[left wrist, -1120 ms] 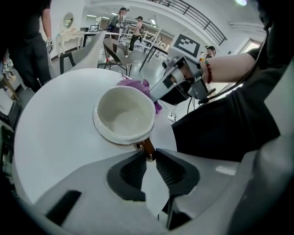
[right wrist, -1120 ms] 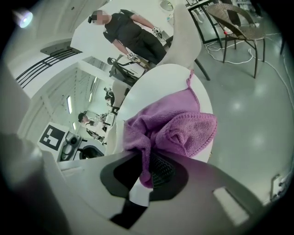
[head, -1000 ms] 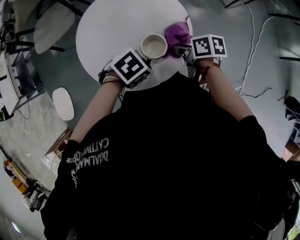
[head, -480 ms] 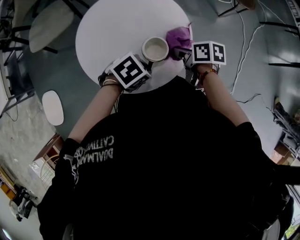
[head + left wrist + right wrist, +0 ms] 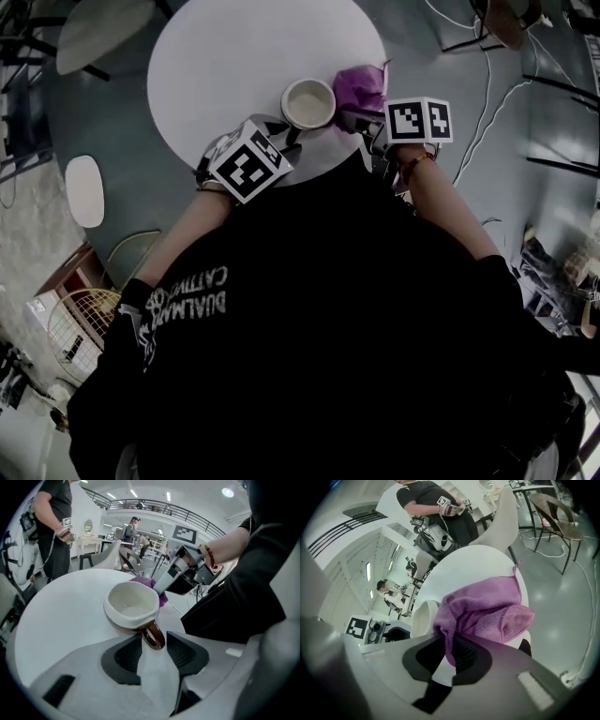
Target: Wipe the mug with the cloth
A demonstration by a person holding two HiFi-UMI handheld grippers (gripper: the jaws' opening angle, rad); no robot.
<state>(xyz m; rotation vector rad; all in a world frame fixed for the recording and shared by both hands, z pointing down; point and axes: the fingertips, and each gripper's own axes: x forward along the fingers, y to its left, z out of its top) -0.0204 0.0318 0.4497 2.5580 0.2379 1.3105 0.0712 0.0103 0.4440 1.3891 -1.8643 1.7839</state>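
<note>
White table (image 5: 234,56): left hand-held gripper (image 5: 153,644) just spread round mug handle (image 5: 152,633), right (image 5: 449,645) pinching cloth (image 5: 487,606).

The mug (image 5: 132,605) is gleaming like glazed ceramic, the cloth (image 5: 487,609) is looking fuzzy, and the worktop (image 5: 61,620) is showing smooth and matt.

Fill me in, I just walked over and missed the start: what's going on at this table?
A person is working over a round white table with a gripper in each hand. The right gripper is shut on a purple cloth, held up beside the white mug, which stands upright on the table. The left gripper has just been opening its jaws: the mug's brown handle sits between them, but the pads stand clear of it.
</note>
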